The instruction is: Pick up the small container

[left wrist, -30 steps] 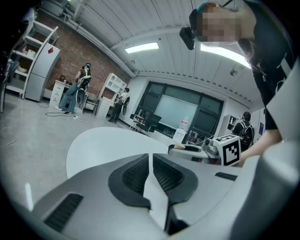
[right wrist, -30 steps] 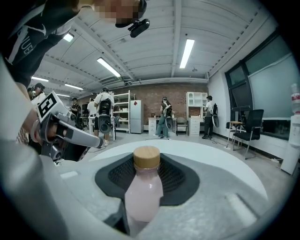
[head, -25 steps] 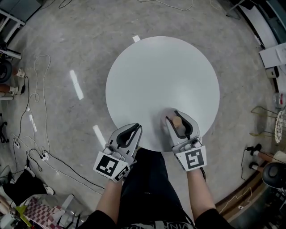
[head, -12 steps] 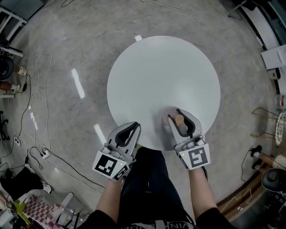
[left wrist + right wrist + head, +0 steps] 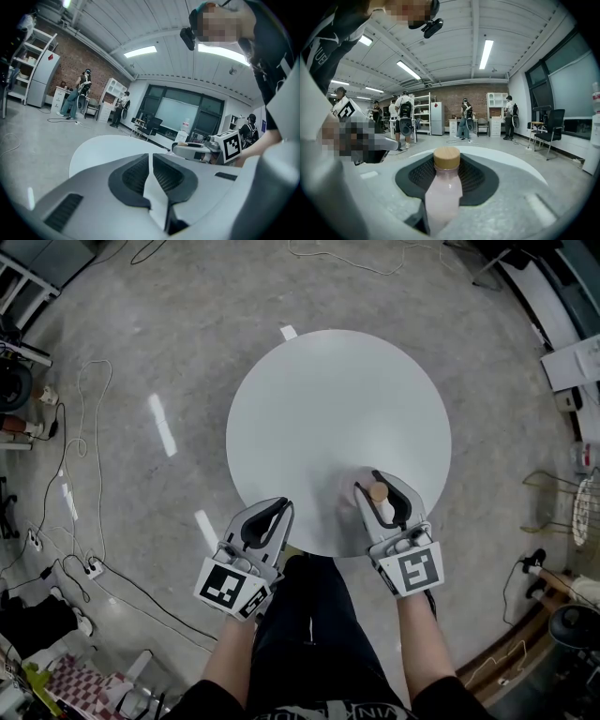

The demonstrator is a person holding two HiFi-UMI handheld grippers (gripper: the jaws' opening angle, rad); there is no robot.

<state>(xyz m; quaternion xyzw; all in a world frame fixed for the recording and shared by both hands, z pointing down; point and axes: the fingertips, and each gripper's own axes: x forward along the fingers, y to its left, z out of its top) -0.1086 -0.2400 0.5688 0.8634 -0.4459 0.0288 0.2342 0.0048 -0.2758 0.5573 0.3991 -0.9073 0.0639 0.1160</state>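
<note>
The small container (image 5: 380, 497) is a pale pink bottle with a round wooden cap. It stands upright between the pads of my right gripper (image 5: 373, 486), which is shut on it just above the near right part of the round white table (image 5: 337, 409). In the right gripper view the container (image 5: 443, 187) fills the middle, with both dark pads against its sides. My left gripper (image 5: 279, 507) hovers at the table's near left edge. Its jaws (image 5: 151, 155) are shut with nothing between them.
Cables and a power strip (image 5: 89, 566) trail over the grey floor at the left. Chairs and equipment stand at the right (image 5: 572, 362). Several people (image 5: 465, 117) stand by shelves and desks far across the room. The person's legs are right behind the table's near edge.
My right gripper has risen a little with the container in it. The left gripper has stayed where it was.
</note>
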